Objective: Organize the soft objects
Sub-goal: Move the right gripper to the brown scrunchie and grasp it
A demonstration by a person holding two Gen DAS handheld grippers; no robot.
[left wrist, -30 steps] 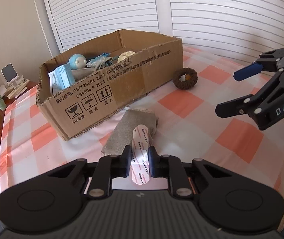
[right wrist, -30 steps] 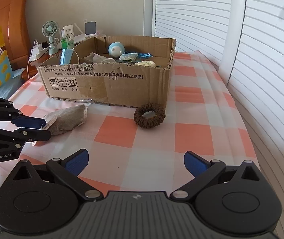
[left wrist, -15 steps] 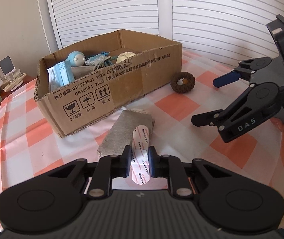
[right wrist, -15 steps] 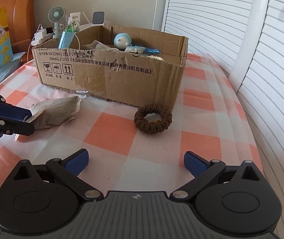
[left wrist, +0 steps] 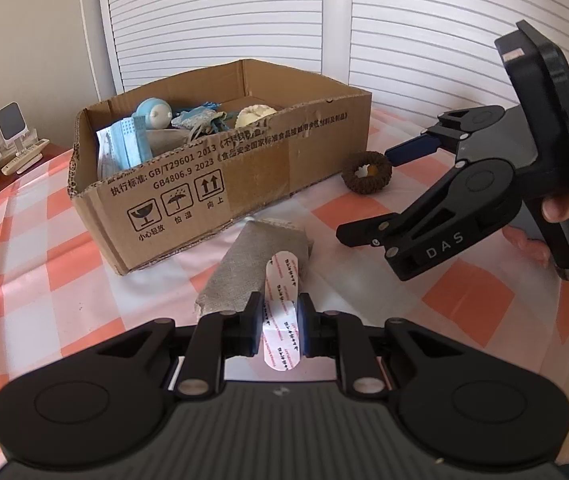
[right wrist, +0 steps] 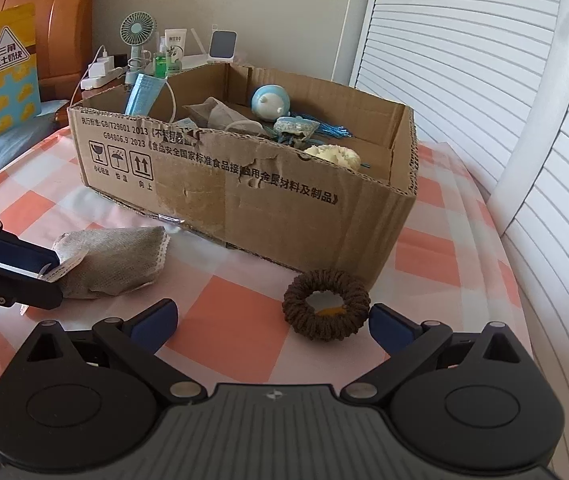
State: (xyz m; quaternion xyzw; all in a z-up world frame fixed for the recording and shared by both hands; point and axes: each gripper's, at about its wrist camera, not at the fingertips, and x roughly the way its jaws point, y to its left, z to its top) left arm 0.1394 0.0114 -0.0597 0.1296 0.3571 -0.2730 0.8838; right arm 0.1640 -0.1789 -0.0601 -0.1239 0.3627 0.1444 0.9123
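The left claw [left wrist: 278, 330] is clamped on the white printed tab of a grey fabric pouch [left wrist: 251, 270], which lies on the checked bench [left wrist: 464, 296] just in front of the cardboard box [left wrist: 220, 184]. The right claw [right wrist: 272, 320] gapes wide and holds nothing, its blue-tipped fingers [right wrist: 390, 326] flanking a brown knitted ring [right wrist: 326, 304] near the box's right corner. Soft things fill the box.

The left hand-held gripper [left wrist: 278, 326] is clamped tight, while the right hand-held gripper [right wrist: 272, 318] gapes wide, angled downward.
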